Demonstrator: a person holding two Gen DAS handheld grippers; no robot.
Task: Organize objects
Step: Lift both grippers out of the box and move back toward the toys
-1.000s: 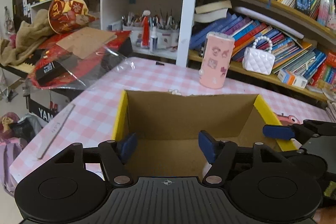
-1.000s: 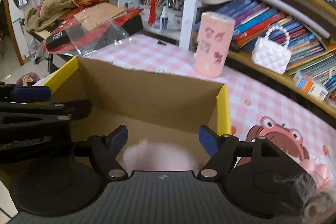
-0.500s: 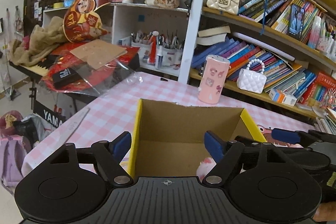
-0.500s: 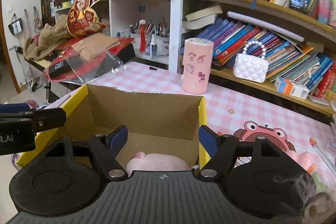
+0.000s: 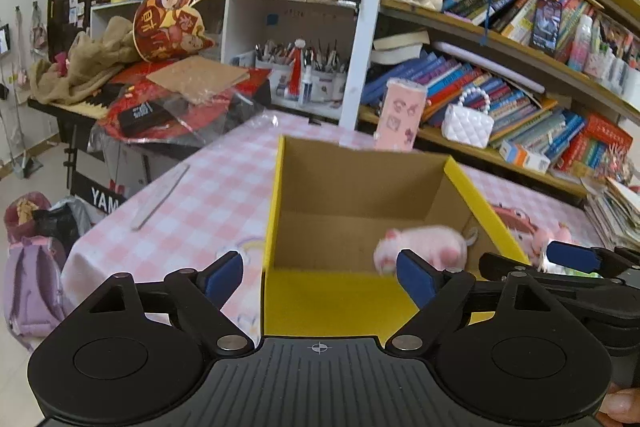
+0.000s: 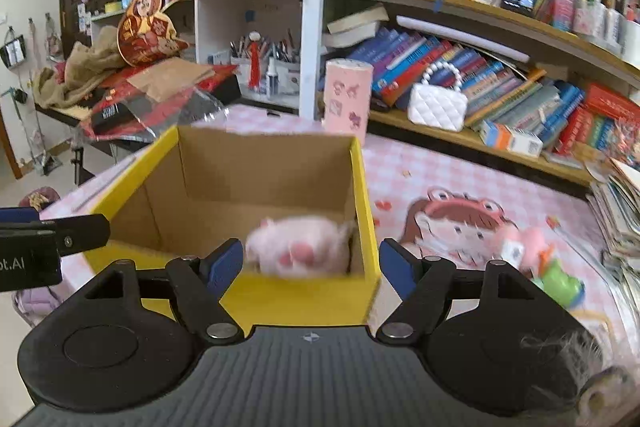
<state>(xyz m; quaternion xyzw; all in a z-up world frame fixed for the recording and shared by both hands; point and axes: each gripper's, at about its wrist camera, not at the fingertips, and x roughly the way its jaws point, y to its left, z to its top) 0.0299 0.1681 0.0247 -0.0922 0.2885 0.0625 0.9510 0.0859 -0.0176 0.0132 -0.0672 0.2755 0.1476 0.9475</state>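
A yellow cardboard box [image 5: 276,195] stands open on the pink checked table; it also shows in the right wrist view [image 6: 366,187]. A pink plush toy [image 5: 424,247] lies inside at the near right corner, also seen in the right wrist view [image 6: 304,247]. My left gripper [image 5: 320,277] is open and empty, just before the box's near wall. My right gripper [image 6: 312,265] is open and empty, also at the near wall, above the toy. The right gripper's finger [image 5: 572,259] shows at the left view's right edge.
A pink cylinder [image 6: 346,99] stands behind the box by the bookshelf. Small pink and green toys [image 6: 540,259] lie on the table to the right. A white purse [image 6: 438,105] sits on the shelf. A long strip [image 5: 160,197] lies at the table's left edge.
Both grippers have pulled back and up out of the box. The pink plush toy, earlier under the right gripper, now lies free inside the box.
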